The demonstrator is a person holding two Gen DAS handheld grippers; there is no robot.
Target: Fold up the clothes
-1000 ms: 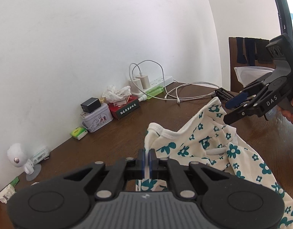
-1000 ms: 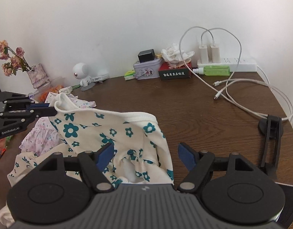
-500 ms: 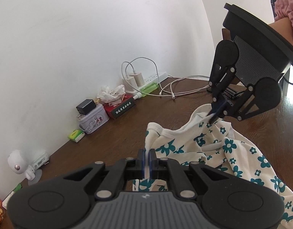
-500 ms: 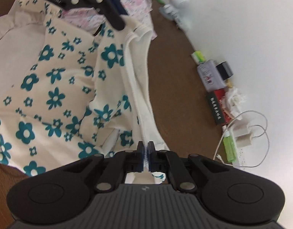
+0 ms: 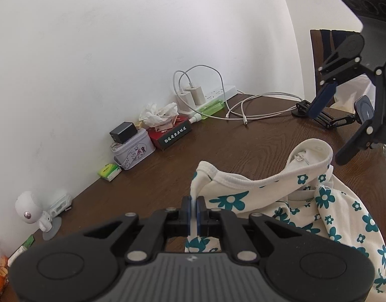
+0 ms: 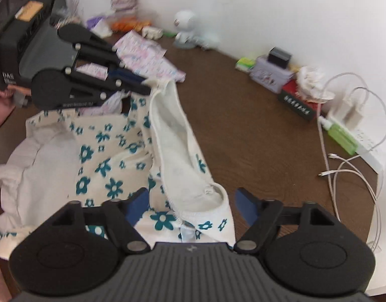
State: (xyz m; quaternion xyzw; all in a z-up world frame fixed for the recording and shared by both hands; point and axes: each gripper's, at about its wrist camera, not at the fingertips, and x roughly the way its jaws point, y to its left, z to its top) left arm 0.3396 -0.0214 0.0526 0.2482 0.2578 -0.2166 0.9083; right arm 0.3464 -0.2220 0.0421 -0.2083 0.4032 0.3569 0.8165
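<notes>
Item: cream garment with teal flowers point(image 6: 110, 161), lying rumpled on the brown bench point(image 6: 255, 141), its ribbed white waistband point(image 5: 263, 178) raised off the heap and turned open. Left tool point(image 5: 193, 207): fingers pressed together on one end of that waistband, cloth visible in the slit between them; the same tool appeared at upper left in the right wrist view point(image 6: 145, 88), meeting the band's far end. Right tool point(image 6: 190, 206): blue-padded fingers spread wide, empty, poised over the near end of the band without touching it. Change noted: half a second before, the right tool had been clamped on the white edge; it had since let go and drawn slightly back, while the left tool's hold was unchanged. Meaning, as a judgement: the stretch between two holds was given up, so the garment hung from one end only; this looked like a re-grip to find a better corner, and the piece was not yet flat or folded. Also present: a second, pink-printed garment point(image 6: 145, 55) behind the left tool; tissue box point(image 5: 171, 133), tin point(image 5: 133, 148), power strip point(image 5: 218, 93) and white cables point(image 5: 263, 100) along the wall.
</notes>
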